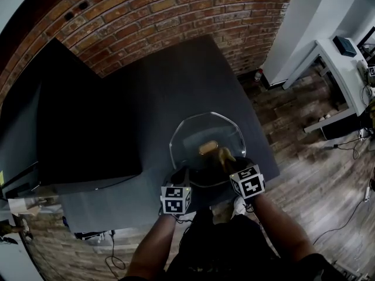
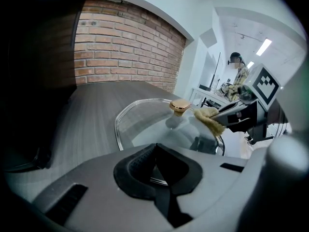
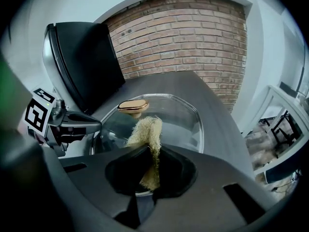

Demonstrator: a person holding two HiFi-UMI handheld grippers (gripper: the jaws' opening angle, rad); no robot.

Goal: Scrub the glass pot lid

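Glass pot lid (image 1: 202, 127): clear, with a bright rim and one gold-coloured knob (image 1: 208, 147) at the centre. It lies on the dark grey worktop (image 1: 170, 81), near the front edge. One lid, one scrubber and two grippers are counted. The lid's near rim is clamped by the left gripper (image 2: 155, 151). The yellow fibrous scrubber (image 3: 145, 132) is pinched by the right gripper (image 3: 152, 151), its free end on the glass beside the knob.

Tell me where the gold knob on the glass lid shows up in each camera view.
Head view: the gold knob sits just below centre, on the glass lid.
Left gripper view: right of centre, beside the yellow scrubber.
Right gripper view: left of centre, just above the scrubber.
Shared landmark: the brick wall beyond the lid.
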